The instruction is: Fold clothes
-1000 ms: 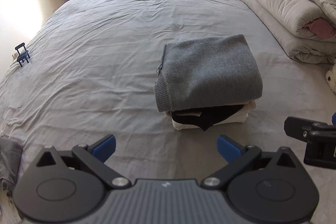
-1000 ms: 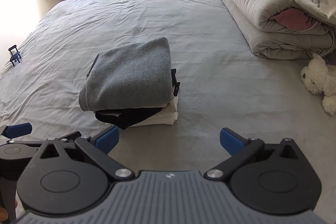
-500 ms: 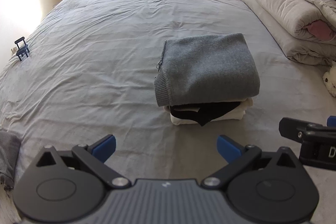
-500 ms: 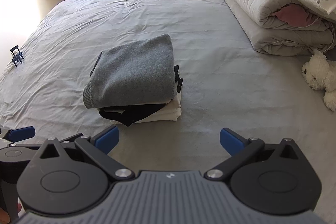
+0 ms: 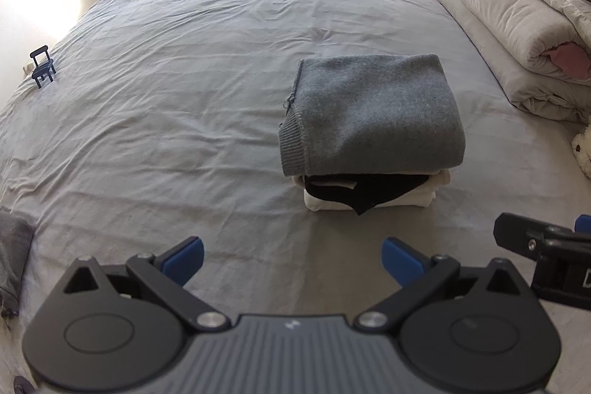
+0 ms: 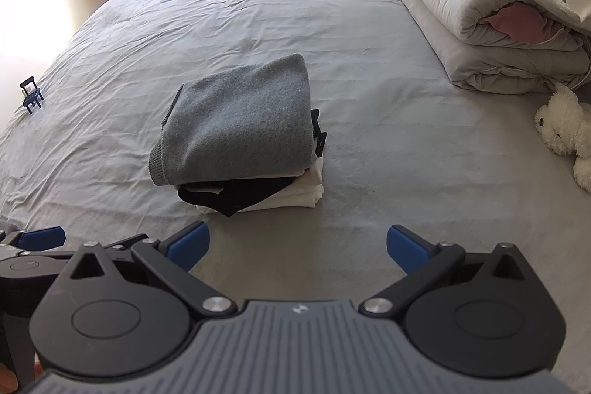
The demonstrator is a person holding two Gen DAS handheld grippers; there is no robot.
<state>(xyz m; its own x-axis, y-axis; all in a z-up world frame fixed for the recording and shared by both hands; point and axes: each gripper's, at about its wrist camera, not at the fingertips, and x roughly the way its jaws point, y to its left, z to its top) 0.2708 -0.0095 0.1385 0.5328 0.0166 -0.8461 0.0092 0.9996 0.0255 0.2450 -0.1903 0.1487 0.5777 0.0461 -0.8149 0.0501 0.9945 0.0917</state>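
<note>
A folded grey knit sweater [image 5: 373,115] sits on top of a small stack at the middle of the bed sheet [image 5: 184,98], right of centre in the left wrist view and left of centre in the right wrist view. Its ribbed hem faces the lower left of the bundle, and its top surface is smooth and slightly domed. Under it lies a black garment [image 5: 362,191] with a corner drooping down the front, and beneath that a folded white garment [image 5: 424,198] rests on the sheet. The left gripper [image 5: 291,259] hovers low in the frame with its blue-tipped fingers spread wide and nothing between them, short of the stack. The right gripper [image 6: 297,244] is likewise spread apart and empty. Rolled grey quilts [image 6: 480,24] fill the upper right, a white plush toy [image 6: 565,132] lies at the right edge, and a small dark toy chair [image 5: 42,65] stands at the left.
</note>
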